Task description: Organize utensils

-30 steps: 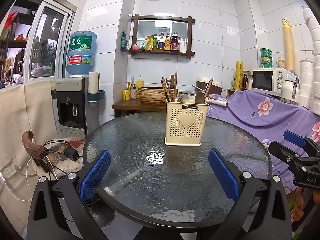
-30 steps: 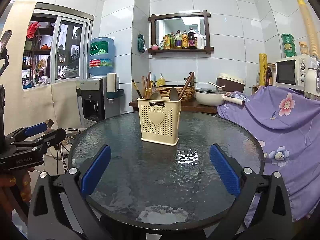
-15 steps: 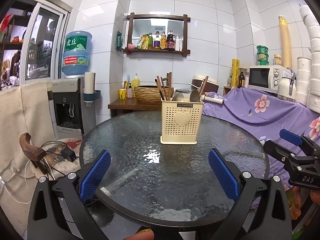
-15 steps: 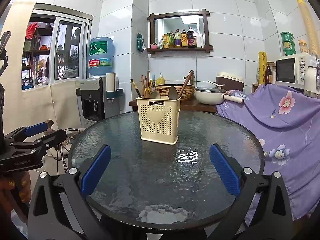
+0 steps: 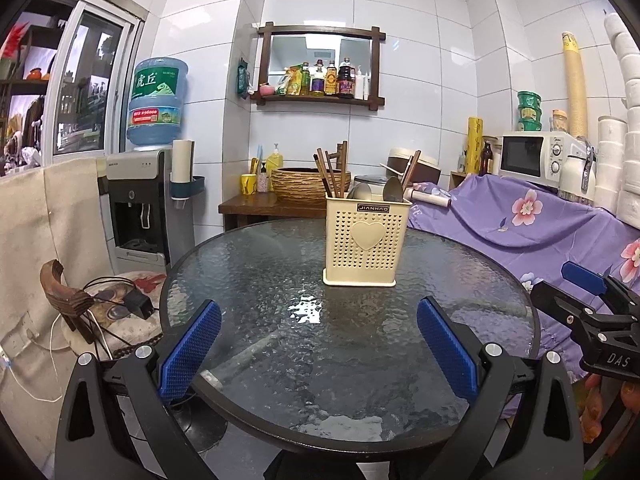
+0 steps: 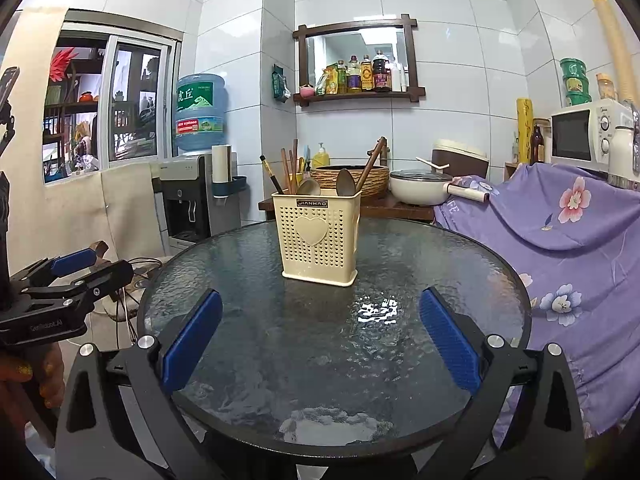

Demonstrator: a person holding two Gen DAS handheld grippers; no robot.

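Note:
A cream perforated utensil holder (image 5: pixel 366 242) with a heart on its front stands upright on the round glass table (image 5: pixel 248 280); it also shows in the right wrist view (image 6: pixel 318 242). It holds brown chopsticks (image 5: pixel 326 174) and two metal spoons (image 5: pixel 392 191). My left gripper (image 5: pixel 318 346) is open and empty over the table's near edge. My right gripper (image 6: pixel 320 342) is open and empty, also at the near edge, well short of the holder.
A water dispenser (image 5: pixel 148 200) stands left of the table. A purple flowered cloth (image 5: pixel 520 216) covers furniture on the right, with a microwave (image 5: pixel 536 154) on it. A wooden side table (image 5: pixel 256 204) with a woven basket (image 5: pixel 304 180) stands behind. A chair with cables (image 5: pixel 100 308) sits at the left.
Both grippers have drifted slightly; the holder sits a little lower and further left in the left wrist view. Nothing was taken hold of or let go.

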